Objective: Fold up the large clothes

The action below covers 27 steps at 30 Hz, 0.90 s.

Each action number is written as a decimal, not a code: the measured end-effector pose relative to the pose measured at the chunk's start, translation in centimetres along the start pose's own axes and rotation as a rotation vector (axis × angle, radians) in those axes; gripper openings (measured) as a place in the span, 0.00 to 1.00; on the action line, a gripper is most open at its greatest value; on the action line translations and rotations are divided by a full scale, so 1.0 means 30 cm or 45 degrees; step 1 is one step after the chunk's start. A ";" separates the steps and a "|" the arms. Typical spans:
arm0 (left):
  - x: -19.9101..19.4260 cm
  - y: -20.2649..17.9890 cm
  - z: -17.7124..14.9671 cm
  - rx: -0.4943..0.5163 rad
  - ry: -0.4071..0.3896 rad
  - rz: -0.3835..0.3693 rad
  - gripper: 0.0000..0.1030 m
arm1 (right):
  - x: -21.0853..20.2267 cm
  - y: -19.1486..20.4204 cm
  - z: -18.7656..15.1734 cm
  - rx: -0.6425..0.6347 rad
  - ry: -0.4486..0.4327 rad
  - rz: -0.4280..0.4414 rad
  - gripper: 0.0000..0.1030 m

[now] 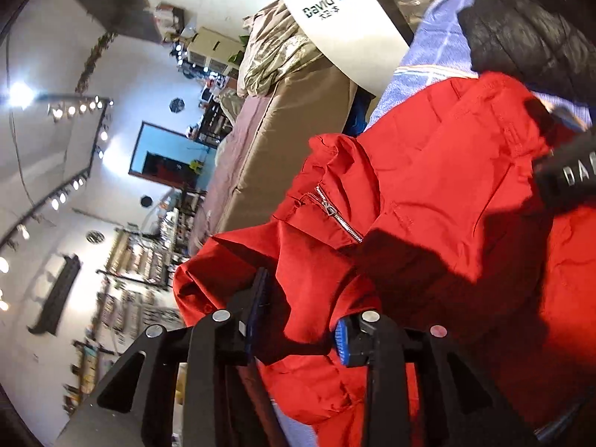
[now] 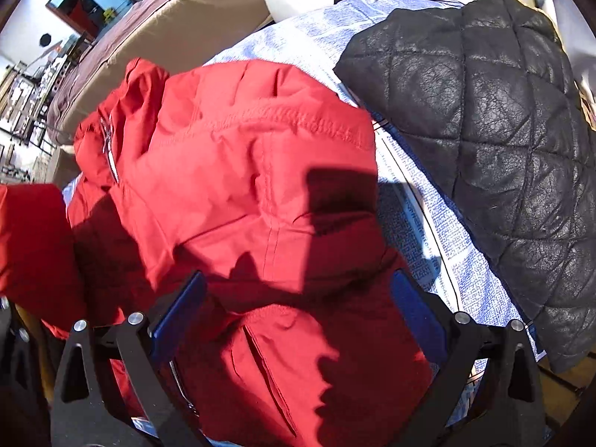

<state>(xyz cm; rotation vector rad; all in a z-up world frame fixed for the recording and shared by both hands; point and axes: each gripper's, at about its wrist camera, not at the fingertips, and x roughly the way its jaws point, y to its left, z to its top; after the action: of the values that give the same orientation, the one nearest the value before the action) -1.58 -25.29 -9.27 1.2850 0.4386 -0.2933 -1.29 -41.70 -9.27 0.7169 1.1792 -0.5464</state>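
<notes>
A red zip jacket (image 1: 428, 193) lies bunched on a blue-and-white checked cloth (image 1: 428, 56). It also fills the right wrist view (image 2: 242, 156). My left gripper (image 1: 298, 320) has its blue-padded jaws apart with a fold of red fabric between them; I cannot tell if they pinch it. My right gripper (image 2: 298, 309) is open wide, its blue pads on either side of the jacket's lower part, just above the fabric. The right gripper's black body (image 1: 570, 175) shows at the right edge of the left wrist view.
A black quilted jacket (image 2: 484, 119) lies on the checked cloth (image 2: 421, 223) right of the red one. A tan and brown covered surface (image 2: 167, 29) stands beyond. A white sign reading "David B" (image 1: 335, 11) is behind. Shelves and ceiling lights are at the left.
</notes>
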 end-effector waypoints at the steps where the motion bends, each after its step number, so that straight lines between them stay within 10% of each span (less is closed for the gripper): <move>1: -0.017 -0.036 -0.004 0.094 -0.026 0.062 0.45 | -0.004 -0.005 0.007 0.010 -0.001 0.005 0.95; 5: -0.122 -0.165 -0.066 0.412 -0.252 0.194 0.95 | -0.024 -0.037 0.012 0.054 0.004 0.030 0.95; 11: -0.294 -0.091 -0.076 0.264 -0.571 0.006 0.96 | -0.016 -0.059 -0.001 0.071 0.031 0.038 0.95; 16: -0.126 0.033 -0.126 -0.022 -0.314 -0.150 0.95 | -0.037 0.009 -0.004 -0.050 0.000 0.135 0.95; 23: 0.206 0.256 -0.532 -0.621 0.258 -0.408 0.95 | -0.024 0.238 -0.018 -0.324 -0.023 0.294 0.95; 27: 0.296 0.309 -0.778 -0.856 0.527 -0.428 0.94 | 0.004 0.381 -0.004 -0.456 -0.042 0.314 0.67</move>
<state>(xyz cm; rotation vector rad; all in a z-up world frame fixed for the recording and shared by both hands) 6.89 -0.07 -10.60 0.5990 1.0159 -0.1346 6.86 -34.04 -6.96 0.5317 1.1010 -0.1340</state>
